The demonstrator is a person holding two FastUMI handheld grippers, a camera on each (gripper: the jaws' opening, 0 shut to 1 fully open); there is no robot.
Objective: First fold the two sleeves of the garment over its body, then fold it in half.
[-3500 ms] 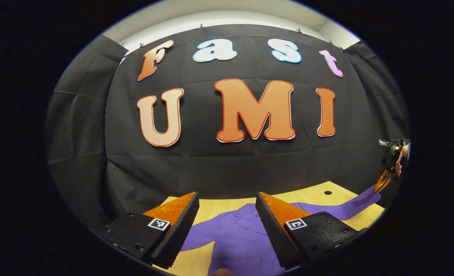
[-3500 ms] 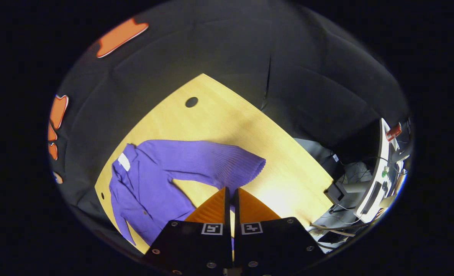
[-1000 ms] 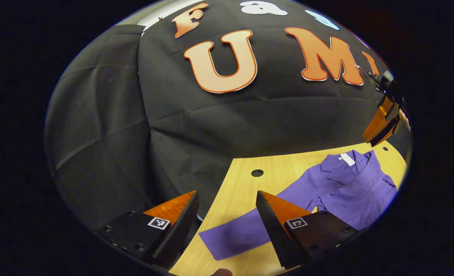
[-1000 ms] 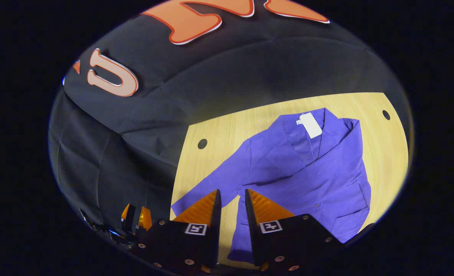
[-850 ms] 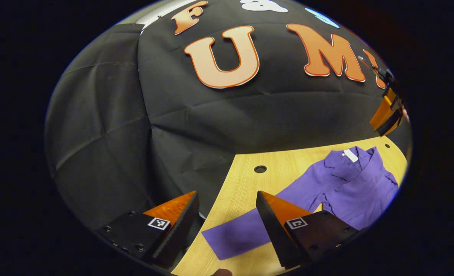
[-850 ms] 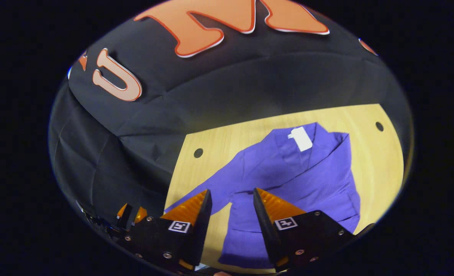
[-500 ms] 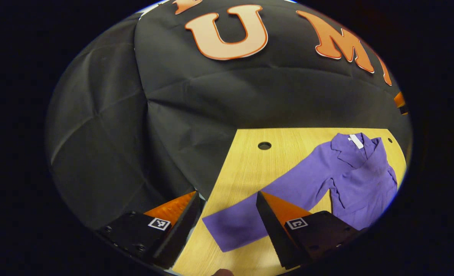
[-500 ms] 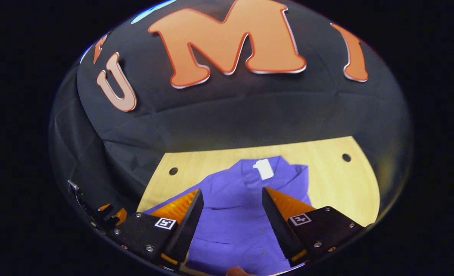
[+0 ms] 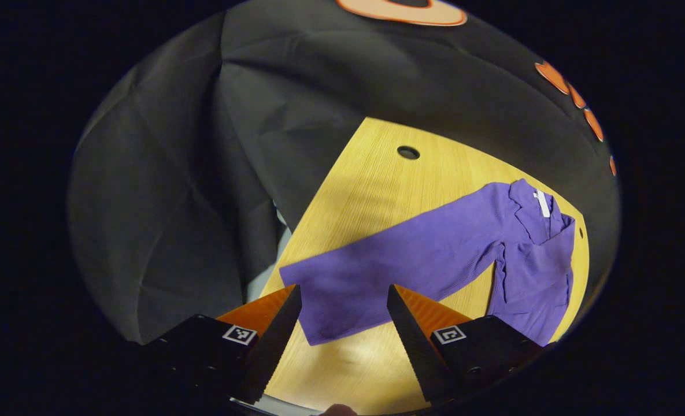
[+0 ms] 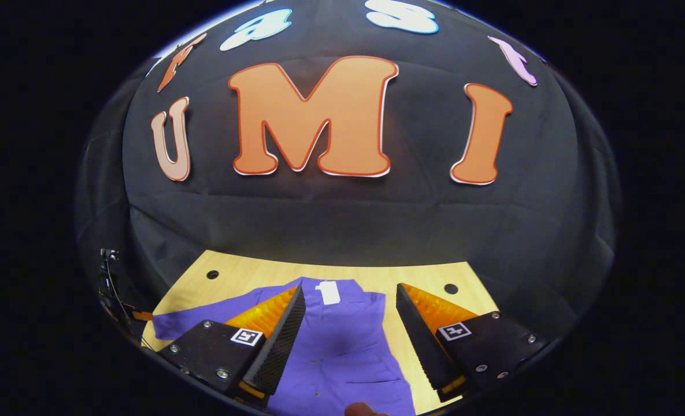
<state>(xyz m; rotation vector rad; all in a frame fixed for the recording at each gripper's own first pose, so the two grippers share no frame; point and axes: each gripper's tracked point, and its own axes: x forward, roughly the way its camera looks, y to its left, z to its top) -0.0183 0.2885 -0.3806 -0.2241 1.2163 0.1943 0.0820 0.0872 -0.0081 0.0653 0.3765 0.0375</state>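
A purple garment (image 9: 536,260) lies flat on the wooden table (image 9: 371,190), its collar with a white tag (image 9: 541,203) at the far end. One long sleeve (image 9: 400,260) stretches out across the table toward my left gripper (image 9: 342,315), which hangs open just above the cuff (image 9: 319,309) without touching it. In the right gripper view the garment's body (image 10: 342,352) and tag (image 10: 328,292) lie below my right gripper (image 10: 348,315), which is open and holds nothing. The outstretched sleeve (image 10: 197,322) runs off to the left there.
The table has round holes near its far edge (image 9: 407,152) (image 10: 451,288) (image 10: 212,274). Black cloth walls close in behind and to the left of the table. The left table edge (image 9: 284,260) drops off just beside the cuff.
My right gripper, shut on the other sleeve 3.5 s ago, has opened and tipped up over the body. My left gripper has tipped down and moved closer to the outstretched sleeve's cuff.
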